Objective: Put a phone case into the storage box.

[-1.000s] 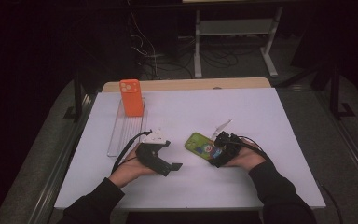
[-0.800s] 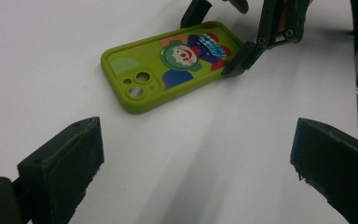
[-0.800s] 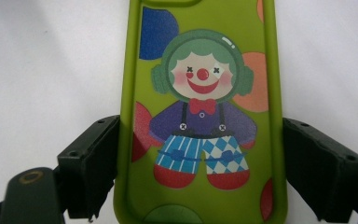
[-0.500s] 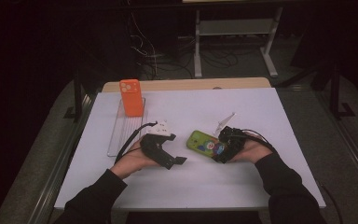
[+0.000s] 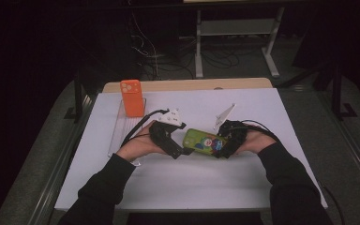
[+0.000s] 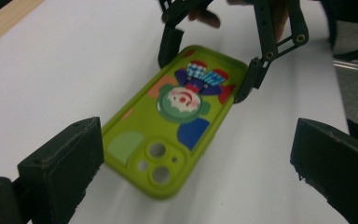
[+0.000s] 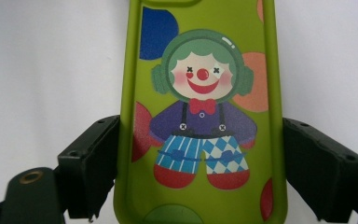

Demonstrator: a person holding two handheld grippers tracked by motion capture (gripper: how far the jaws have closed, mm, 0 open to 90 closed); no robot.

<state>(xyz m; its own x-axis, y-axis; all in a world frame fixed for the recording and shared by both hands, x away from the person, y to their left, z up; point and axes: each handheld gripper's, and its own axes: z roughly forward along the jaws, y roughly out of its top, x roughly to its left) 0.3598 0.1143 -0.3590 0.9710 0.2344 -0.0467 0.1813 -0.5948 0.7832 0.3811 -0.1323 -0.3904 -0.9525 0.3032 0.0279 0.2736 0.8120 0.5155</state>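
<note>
Right gripper [image 5: 221, 146] clamped across the bottom end of green clown phone case [image 5: 201, 141], mid-table; left gripper [image 5: 183, 151] wide open, holding nothing, by the camera end.

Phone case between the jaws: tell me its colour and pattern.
The phone case is lime green with a cartoon clown and coloured dots, clearest in the right gripper view.

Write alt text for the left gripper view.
A green phone case printed with a cartoon clown lies between the left gripper's two open black jaws, camera cutouts nearest the lens. At its far end, the right gripper clamps the case by its long edges over the white table.
</note>
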